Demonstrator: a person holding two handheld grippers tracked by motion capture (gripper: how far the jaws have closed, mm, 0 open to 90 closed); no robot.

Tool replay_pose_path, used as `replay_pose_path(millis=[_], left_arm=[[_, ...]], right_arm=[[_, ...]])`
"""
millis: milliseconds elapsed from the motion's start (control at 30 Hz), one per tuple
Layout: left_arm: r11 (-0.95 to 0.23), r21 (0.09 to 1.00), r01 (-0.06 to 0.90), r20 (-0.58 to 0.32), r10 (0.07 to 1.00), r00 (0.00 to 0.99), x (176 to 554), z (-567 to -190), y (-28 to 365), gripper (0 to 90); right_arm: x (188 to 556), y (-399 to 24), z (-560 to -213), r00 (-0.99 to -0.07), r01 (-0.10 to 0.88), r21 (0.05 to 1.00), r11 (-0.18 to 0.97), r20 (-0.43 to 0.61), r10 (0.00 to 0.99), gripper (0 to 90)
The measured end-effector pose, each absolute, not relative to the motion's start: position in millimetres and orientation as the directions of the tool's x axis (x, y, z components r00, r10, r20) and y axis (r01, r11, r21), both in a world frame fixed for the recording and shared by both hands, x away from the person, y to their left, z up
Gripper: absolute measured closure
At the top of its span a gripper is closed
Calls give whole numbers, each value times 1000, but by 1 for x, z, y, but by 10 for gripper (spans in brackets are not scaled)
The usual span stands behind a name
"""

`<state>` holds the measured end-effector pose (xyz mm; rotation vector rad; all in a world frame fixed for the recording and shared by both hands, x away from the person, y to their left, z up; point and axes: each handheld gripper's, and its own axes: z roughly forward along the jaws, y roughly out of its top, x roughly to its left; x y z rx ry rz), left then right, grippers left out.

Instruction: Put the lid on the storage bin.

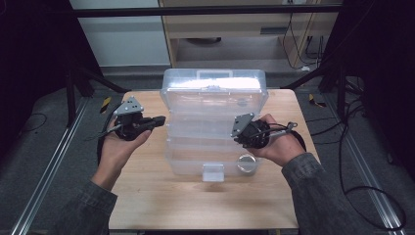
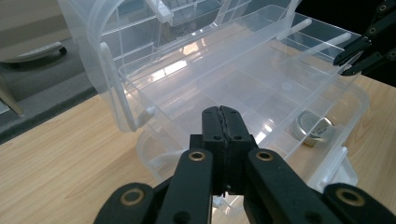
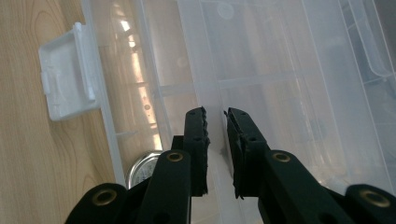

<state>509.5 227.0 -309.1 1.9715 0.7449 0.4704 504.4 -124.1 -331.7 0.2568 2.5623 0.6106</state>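
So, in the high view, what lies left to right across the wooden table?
Left gripper held shut → clear plastic compartment box → small round silver tin inside the box → right gripper.

Clear plastic organiser box, silver round tin, pale wood-grain table, black grippers' fingers

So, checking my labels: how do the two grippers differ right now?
The left gripper has its jaws pressed together with nothing between them; the right gripper shows a narrow gap, and whether it pinches anything is unclear. The left hovers beside the clear organizer box, the right over its trays. Both have black jaws.
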Motion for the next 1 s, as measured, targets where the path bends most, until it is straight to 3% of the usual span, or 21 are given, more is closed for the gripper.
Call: replay_pose_path(millis=[1000], left_arm=[[-358, 881, 310, 15, 675, 738, 510, -312, 226, 895]], right_arm=[[500, -126, -336, -852, 73, 478, 875, -426, 303, 746]])
